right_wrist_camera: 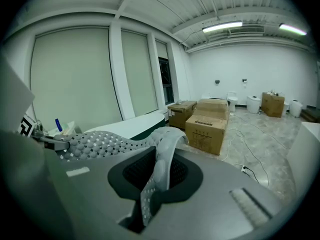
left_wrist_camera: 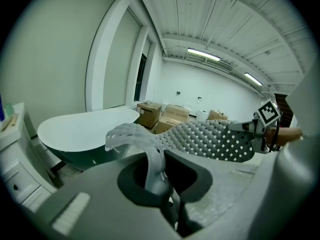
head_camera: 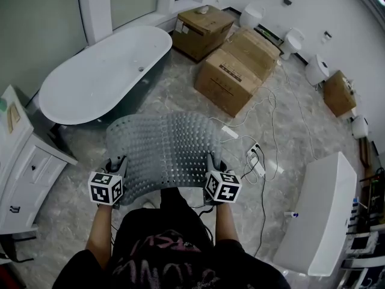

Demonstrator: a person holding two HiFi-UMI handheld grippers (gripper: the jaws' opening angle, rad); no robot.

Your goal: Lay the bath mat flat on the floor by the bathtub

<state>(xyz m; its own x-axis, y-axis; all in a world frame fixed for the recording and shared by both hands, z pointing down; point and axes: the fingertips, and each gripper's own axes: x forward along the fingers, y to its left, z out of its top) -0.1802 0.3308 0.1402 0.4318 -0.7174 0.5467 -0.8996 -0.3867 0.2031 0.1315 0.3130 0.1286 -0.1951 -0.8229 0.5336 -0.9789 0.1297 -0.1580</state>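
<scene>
The left gripper (head_camera: pixel 116 162) is clamped shut on the near left edge of the grey, hole-dotted rubber bath mat (head_camera: pixel 163 149), and the right gripper (head_camera: pixel 212 160) on its near right edge. The mat hangs spread between them over the marbled floor (head_camera: pixel 295 122), near the white oval bathtub (head_camera: pixel 102 77).
</scene>
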